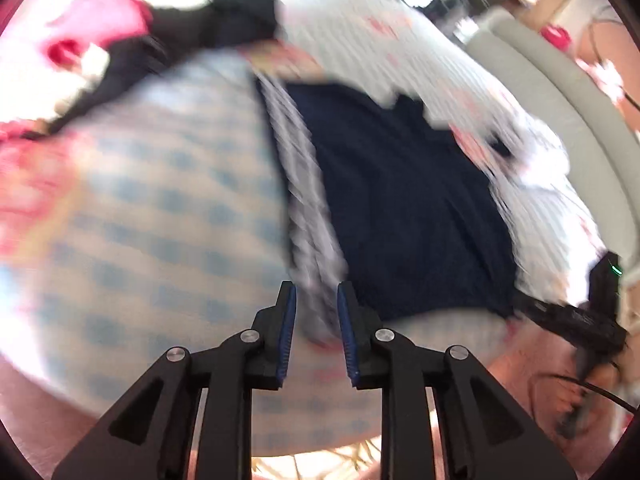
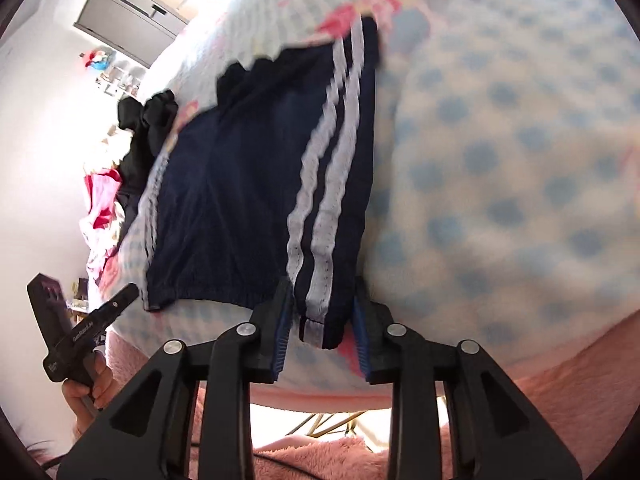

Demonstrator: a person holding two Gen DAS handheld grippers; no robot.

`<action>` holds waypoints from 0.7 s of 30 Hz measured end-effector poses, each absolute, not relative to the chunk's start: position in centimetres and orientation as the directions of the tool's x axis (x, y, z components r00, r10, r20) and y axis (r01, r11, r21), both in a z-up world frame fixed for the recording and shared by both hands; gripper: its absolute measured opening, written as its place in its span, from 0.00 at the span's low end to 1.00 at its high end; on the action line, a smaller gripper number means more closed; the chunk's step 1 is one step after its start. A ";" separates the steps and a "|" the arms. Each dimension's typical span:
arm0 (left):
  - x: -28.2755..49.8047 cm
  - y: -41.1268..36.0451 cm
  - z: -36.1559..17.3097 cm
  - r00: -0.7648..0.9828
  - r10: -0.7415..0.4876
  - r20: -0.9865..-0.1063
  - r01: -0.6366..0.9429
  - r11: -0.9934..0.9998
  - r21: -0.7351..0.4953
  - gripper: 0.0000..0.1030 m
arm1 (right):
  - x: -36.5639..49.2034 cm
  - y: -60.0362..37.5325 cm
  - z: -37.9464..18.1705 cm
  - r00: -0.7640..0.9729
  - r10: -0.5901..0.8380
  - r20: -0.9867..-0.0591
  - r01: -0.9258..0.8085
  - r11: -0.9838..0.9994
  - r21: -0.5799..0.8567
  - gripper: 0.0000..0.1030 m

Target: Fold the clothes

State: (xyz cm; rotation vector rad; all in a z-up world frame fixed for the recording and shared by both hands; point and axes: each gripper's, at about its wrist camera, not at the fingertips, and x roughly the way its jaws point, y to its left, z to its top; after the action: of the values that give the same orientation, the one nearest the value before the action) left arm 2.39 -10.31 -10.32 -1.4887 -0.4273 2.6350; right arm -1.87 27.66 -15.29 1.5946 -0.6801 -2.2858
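Right claw (image 2: pixel 320 320) astride shorts (image 2: pixel 248 184) corner

Navy white-striped shorts (image 2: pixel 240 184) flat on bedspread

A home bedroom: patterned bedspread (image 2: pixel 500 160), heaped clothes (image 2: pixel 116 184) and a wall cabinet (image 2: pixel 128 24).

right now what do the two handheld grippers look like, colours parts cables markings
Both the left gripper and the right gripper are matte black linkage frames with round silver pivot pins and triangular cut-outs in the arms. Each finger carries a ribbed blue pad on its inner face. In the right wrist view the left gripper's black body bears small white lettering, too blurred to read. A thin dark cable trails near the right gripper's handle.
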 end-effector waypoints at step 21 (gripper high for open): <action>-16.8 6.4 -7.0 -0.489 0.327 -0.809 -0.243 -0.941 -0.233 0.40 | -15.5 34.1 -11.8 -0.425 -0.326 -0.845 -0.067 -0.919 0.388 0.36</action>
State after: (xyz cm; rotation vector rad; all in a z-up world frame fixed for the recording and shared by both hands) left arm -16.77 6.42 -6.97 -1.3611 -0.1243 2.4543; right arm -15.46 34.10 -11.78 1.5881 -0.5542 -2.4649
